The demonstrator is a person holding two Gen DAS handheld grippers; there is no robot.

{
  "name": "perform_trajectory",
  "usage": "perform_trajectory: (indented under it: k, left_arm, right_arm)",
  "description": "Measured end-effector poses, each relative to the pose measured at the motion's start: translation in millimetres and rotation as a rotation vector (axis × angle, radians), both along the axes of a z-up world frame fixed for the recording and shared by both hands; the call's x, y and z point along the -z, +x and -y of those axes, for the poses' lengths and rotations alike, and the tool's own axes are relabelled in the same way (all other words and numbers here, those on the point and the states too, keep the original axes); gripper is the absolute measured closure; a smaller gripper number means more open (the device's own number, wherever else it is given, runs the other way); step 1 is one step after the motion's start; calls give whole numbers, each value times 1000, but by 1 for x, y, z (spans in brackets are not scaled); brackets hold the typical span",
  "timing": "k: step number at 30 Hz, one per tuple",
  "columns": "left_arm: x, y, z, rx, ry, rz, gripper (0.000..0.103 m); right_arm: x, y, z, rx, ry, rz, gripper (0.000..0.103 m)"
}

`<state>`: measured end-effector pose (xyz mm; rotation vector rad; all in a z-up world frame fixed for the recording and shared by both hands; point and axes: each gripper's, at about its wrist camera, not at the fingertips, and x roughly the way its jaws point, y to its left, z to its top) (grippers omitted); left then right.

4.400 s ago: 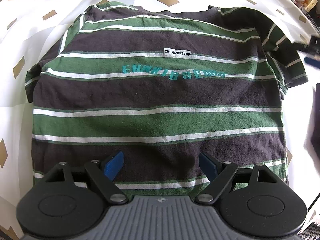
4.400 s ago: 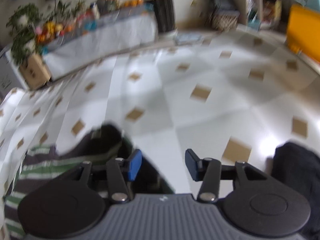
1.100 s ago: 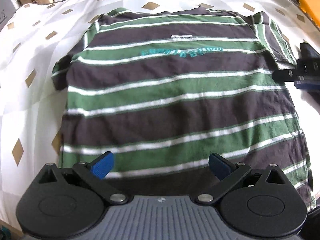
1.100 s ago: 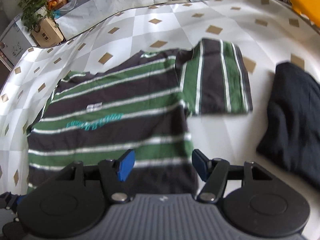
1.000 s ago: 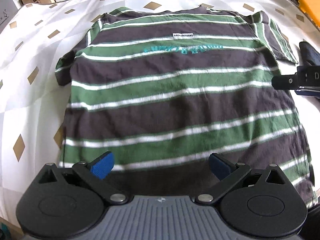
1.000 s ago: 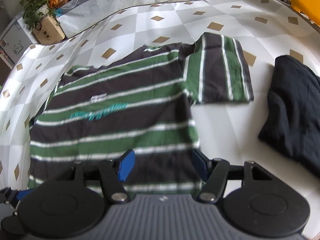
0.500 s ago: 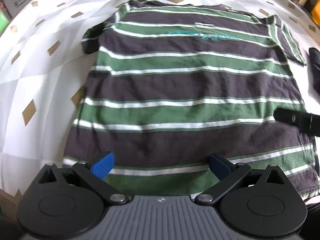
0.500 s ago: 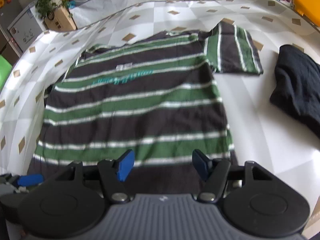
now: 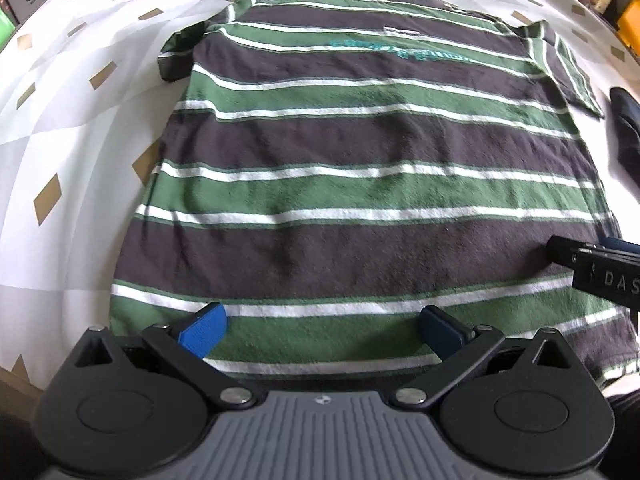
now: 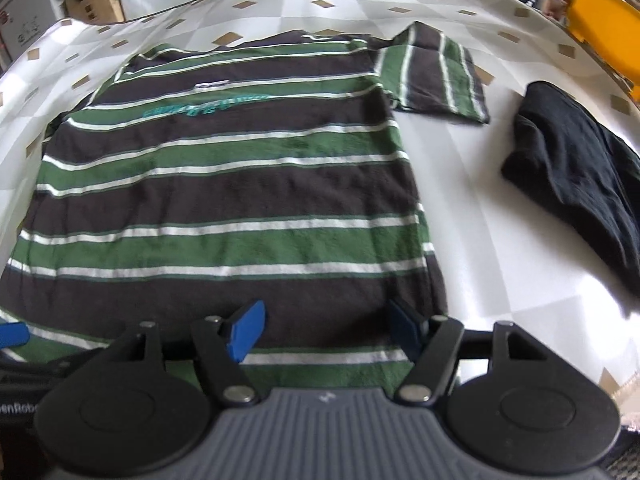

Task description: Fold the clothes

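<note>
A green, dark grey and white striped T-shirt (image 9: pixel 360 152) (image 10: pixel 224 184) lies spread flat, front up, on a white cloth with tan diamonds, collar at the far end. Its right sleeve (image 10: pixel 436 76) is stretched out sideways; the left sleeve (image 9: pixel 176 56) is bunched. My left gripper (image 9: pixel 322 328) hovers open over the hem near the shirt's left corner, nothing between its blue pads. My right gripper (image 10: pixel 326 330) is open over the hem near the right corner, also holding nothing. The right gripper's body (image 9: pixel 596 264) shows at the right edge of the left wrist view.
A dark navy garment (image 10: pixel 580 176) lies crumpled on the cloth to the right of the shirt, also seen as a dark garment edge (image 9: pixel 628 128). A yellow bin (image 10: pixel 604 24) and shelves stand beyond the table. The table's near edge (image 9: pixel 16 376) lies just below the hem.
Both grippers have pulled back toward the near edge, from over the shirt's middle to over its hem. The shirt lies unmoved and both grippers stay open.
</note>
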<state>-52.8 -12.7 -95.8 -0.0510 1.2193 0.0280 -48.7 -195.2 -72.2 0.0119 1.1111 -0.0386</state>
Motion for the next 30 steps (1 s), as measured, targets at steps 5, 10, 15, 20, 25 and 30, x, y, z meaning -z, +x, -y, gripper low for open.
perform_trajectory:
  k: [5,10,15,20,25,30]
  left_arm:
    - [0,-6,3,25,-2,-1,0]
    - [-1,-12,3,42,-1,-7,0]
    - [-2,-16,3,49,2,-12,0]
    - [-3,-16,-1,37,-2,-21,0]
    - [-2,-15,-7,-1,11,-17,0]
    - [0,-17,-8,-4,1,-24,0]
  right_arm:
    - [2,-4,7,30,-11,-1,35]
    - [1,-10,9,48,-25,-9,30]
    - [0,-14,10,51,-22,-22,28]
    - [-6,-18,11,83,9,-14,29]
    - [-10,-24,1,31,46,-5,29]
    - [-2,-27,-14,-6,9,-57,28]
